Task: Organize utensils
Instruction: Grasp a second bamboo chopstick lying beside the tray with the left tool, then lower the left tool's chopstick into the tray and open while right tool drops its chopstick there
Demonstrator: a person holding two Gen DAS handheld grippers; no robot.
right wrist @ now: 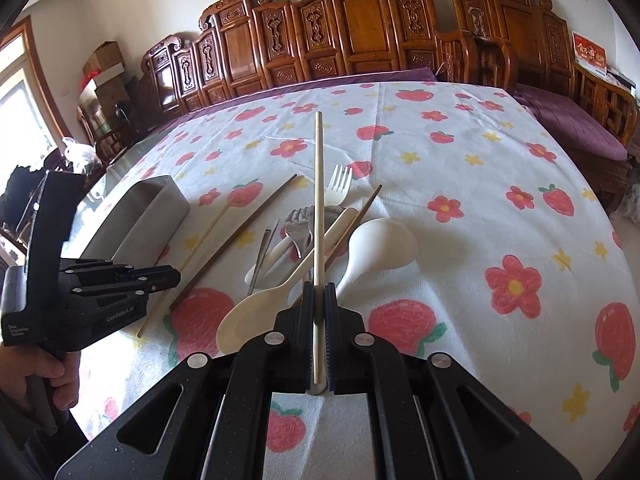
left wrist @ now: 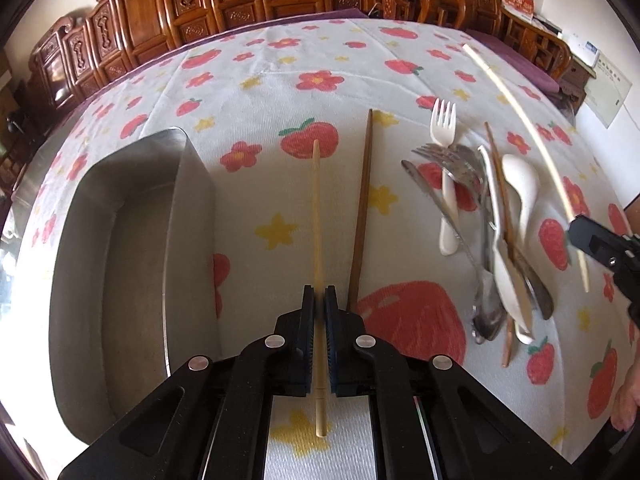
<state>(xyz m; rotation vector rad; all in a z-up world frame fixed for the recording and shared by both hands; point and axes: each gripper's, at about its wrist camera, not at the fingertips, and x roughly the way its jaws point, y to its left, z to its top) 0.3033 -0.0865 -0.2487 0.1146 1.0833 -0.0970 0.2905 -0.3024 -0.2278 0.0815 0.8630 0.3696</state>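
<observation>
My left gripper (left wrist: 319, 300) is shut on a pale bamboo chopstick (left wrist: 317, 216) low over the flowered tablecloth, just right of the steel tray (left wrist: 120, 240). A dark brown chopstick (left wrist: 362, 216) lies beside it. My right gripper (right wrist: 319, 294) is shut on a pale cream chopstick (right wrist: 318, 200), held above the utensil pile; it shows raised in the left wrist view (left wrist: 528, 132). The pile holds a white plastic fork (left wrist: 443, 128), metal forks (left wrist: 448, 160), white spoons (right wrist: 376, 248), a metal spoon (left wrist: 486, 312) and another brown chopstick (right wrist: 356, 220).
The table is covered by a white cloth with red flowers and strawberries (right wrist: 512, 284). Carved wooden chairs (right wrist: 352, 20) line the far edge. The left gripper body (right wrist: 100, 288) and a hand show at the left of the right wrist view.
</observation>
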